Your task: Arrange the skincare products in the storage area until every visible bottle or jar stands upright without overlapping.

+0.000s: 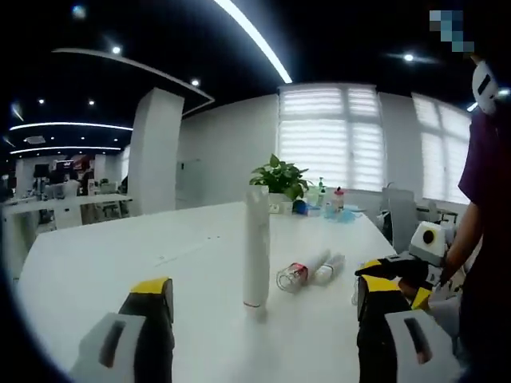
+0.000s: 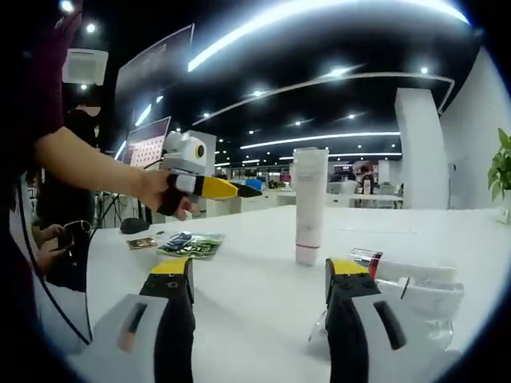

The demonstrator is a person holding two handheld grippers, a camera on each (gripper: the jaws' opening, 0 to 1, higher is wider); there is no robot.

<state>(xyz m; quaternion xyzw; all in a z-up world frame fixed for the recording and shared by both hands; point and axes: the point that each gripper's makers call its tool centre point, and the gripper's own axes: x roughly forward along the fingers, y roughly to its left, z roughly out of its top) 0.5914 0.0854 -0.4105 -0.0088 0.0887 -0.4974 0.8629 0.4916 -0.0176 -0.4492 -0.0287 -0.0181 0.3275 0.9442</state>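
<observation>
One white tube (image 1: 255, 251) is standing upright near the middle of the white counter (image 1: 96, 263), cap end down, while two clear bottles (image 1: 310, 270) are lying on their sides just beside it, touching or nearly touching each other. By that showing, the arranging is sitting at roughly a third done: one product up, two left to raise and space apart.

The left gripper (image 1: 263, 307) is hovering above the counter with its yellow-tipped jaws spread wide and holding nothing, the tube framed between them but farther off. The right gripper (image 2: 259, 279) is likewise hanging with jaws parted and empty; in the right gripper view the fallen bottles (image 2: 411, 283) are lying just beyond its right jaw, the nearer one partly hidden behind it, and the tube (image 2: 309, 206) is standing a little farther on.

Packets (image 2: 190, 243) are resting on the counter's far side, well apart from the products. A potted plant (image 1: 279, 177) is sitting at the far end by the window.
</observation>
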